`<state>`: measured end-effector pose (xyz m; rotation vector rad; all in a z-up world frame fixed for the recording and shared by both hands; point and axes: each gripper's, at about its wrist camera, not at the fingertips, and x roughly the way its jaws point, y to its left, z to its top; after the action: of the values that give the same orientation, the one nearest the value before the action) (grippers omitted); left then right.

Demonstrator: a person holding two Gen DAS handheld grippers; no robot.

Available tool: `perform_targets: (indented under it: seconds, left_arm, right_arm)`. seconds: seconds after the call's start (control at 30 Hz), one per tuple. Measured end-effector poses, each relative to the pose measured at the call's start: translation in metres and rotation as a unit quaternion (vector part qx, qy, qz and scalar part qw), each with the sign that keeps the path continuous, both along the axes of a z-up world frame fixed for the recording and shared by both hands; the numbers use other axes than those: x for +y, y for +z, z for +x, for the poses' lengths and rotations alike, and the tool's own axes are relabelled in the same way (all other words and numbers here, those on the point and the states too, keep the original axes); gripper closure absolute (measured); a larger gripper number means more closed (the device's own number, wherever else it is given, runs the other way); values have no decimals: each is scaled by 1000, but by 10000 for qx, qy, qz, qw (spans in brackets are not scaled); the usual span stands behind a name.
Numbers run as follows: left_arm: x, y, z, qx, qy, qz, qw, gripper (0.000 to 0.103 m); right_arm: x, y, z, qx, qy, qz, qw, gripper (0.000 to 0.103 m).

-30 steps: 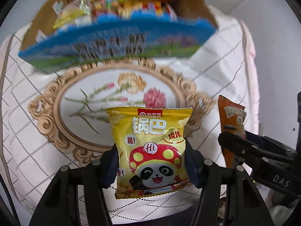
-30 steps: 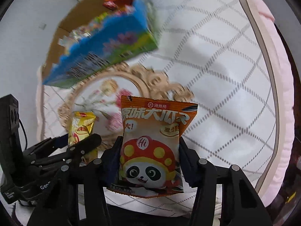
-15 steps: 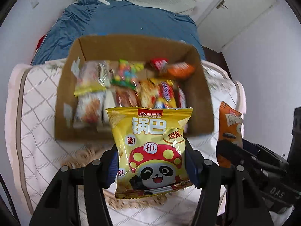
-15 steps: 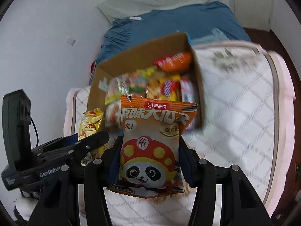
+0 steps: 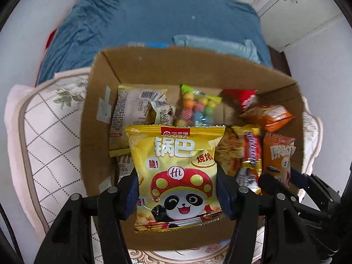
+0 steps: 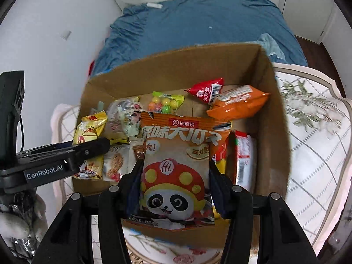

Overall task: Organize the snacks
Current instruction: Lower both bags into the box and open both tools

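Note:
My left gripper (image 5: 177,187) is shut on a yellow panda snack bag (image 5: 176,171) and holds it over the near part of an open cardboard box (image 5: 154,66). My right gripper (image 6: 173,182) is shut on an orange panda snack bag (image 6: 178,165) and holds it over the same box (image 6: 176,66), to the right of the left gripper. The orange bag (image 5: 278,156) and right gripper also show at the right of the left wrist view. The yellow bag (image 6: 90,132) and left gripper show at the left of the right wrist view. The box holds several snack packets.
The box stands on a white quilted cushion (image 5: 44,132) with pink edging (image 6: 319,143). In the box lie a candy bag (image 5: 195,107), an orange packet (image 6: 237,101) and a red packet (image 6: 206,90). A blue bedspread (image 5: 154,17) lies beyond. White walls at the sides.
Both grippers have moved forward and over the box with their bags. A second ago they were low in front of its blue side; now I look down into it.

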<state>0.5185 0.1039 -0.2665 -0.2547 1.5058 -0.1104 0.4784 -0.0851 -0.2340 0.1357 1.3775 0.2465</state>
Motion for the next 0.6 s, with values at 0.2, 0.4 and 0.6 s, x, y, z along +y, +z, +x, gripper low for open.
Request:
perform_targets:
  seconds: [0.2,0.4,0.6]
  left_arm:
    - [3,-30,6,325,8,-53,9995,45]
    - [-1,-46,6,637,-60,-7,9979,40]
    - [0,-43,1,457,-31,225,9987,17]
  right_arm:
    - [8,-27,16,242,38,-64,9997,45]
    - [10,-43,22,512,21,-150,9986,27]
    - [4,-38,21,480,3,-323,9983,11]
